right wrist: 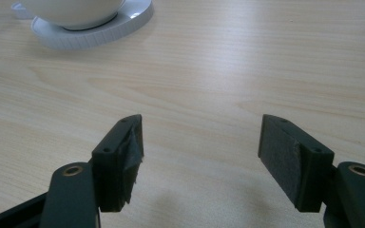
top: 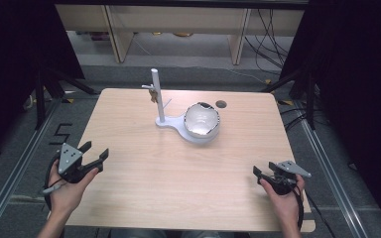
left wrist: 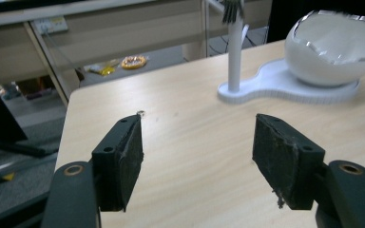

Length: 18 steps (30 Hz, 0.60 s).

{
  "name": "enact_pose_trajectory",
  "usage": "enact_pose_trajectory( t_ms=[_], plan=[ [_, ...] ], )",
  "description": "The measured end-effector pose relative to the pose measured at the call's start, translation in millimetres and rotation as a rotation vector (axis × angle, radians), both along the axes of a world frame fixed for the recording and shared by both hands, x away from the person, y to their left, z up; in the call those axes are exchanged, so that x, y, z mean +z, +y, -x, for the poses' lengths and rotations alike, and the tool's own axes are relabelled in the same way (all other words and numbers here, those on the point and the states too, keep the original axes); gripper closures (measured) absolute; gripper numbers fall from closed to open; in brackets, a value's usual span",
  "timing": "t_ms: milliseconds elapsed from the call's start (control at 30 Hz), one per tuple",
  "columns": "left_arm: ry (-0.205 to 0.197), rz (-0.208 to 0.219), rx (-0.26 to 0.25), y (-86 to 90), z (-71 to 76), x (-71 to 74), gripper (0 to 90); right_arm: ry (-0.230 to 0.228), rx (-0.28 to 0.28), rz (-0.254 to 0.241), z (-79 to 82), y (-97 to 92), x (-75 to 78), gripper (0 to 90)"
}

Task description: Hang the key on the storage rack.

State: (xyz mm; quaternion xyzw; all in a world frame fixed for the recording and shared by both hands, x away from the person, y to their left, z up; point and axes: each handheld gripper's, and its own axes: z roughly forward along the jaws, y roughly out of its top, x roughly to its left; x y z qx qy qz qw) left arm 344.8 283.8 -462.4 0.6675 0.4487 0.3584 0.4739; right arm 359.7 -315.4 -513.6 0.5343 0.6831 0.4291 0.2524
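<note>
A white stand (top: 157, 96) with an upright post and side pegs rises from a flat white base at the back middle of the wooden table (top: 178, 173). A small brownish item (top: 153, 94) hangs from one peg. A white, glossy, cracked-egg-shaped bowl (top: 202, 119) sits on the base's round end. My left gripper (top: 95, 149) is held at the table's left edge, open and empty, facing the post (left wrist: 235, 52) and the bowl (left wrist: 332, 45). My right gripper (top: 264, 168) rests low near the front right, open and empty. In the right gripper view the base (right wrist: 100, 33) lies far ahead.
A small round hole (top: 221, 104) marks the table just right of the bowl. Beyond the far edge stand light wooden shelf units (top: 178, 29) with cables (top: 268, 34) on the floor. Dark curtains and black stand legs (top: 44, 94) flank both sides.
</note>
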Motion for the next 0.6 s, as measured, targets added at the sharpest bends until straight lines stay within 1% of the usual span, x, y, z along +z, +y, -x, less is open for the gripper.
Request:
enact_pose_trajectory(
  t_ms=[167,200,267,300,333,367,400,467,533,567,600],
  plan=[
    [0.032,0.013,0.010,10.6,5.2,-29.1,33.2,0.000,-0.003,0.013,-0.5,0.3,-0.3,32.8],
    [0.039,0.018,0.011,12.2,5.9,-34.1,33.1,0.000,0.002,0.007,-0.3,0.5,-0.1,32.8],
    [0.039,0.014,0.019,14.3,7.3,-43.0,33.0,0.005,0.005,0.010,0.2,0.3,0.4,32.8],
    [0.039,0.022,0.023,14.8,7.5,-47.4,33.0,0.005,0.005,0.010,0.1,0.3,0.4,32.8],
    [0.036,0.021,0.024,15.3,7.7,-49.2,32.8,0.005,0.006,0.011,0.0,0.4,0.3,32.8],
    [0.031,0.031,0.024,15.5,7.2,-51.5,32.5,0.006,0.003,0.014,-0.1,0.4,0.3,32.8],
    [0.020,0.032,0.027,15.9,7.0,-53.3,32.1,-0.001,0.004,0.026,-0.6,0.0,-0.2,32.7],
    [-0.002,0.045,0.033,17.0,5.8,-58.5,31.7,0.000,0.006,0.023,-0.4,0.1,-0.1,32.8],
    [0.006,0.048,0.048,17.5,5.2,-62.4,30.9,0.005,0.007,0.016,0.0,0.3,0.3,32.7],
    [0.004,0.059,0.052,16.9,5.6,-62.6,30.7,0.004,0.008,0.013,0.0,0.2,0.3,32.7],
    [-0.011,0.049,0.047,17.5,5.9,-62.5,30.6,0.006,0.007,0.012,-0.1,0.3,0.3,32.7]
  ],
)
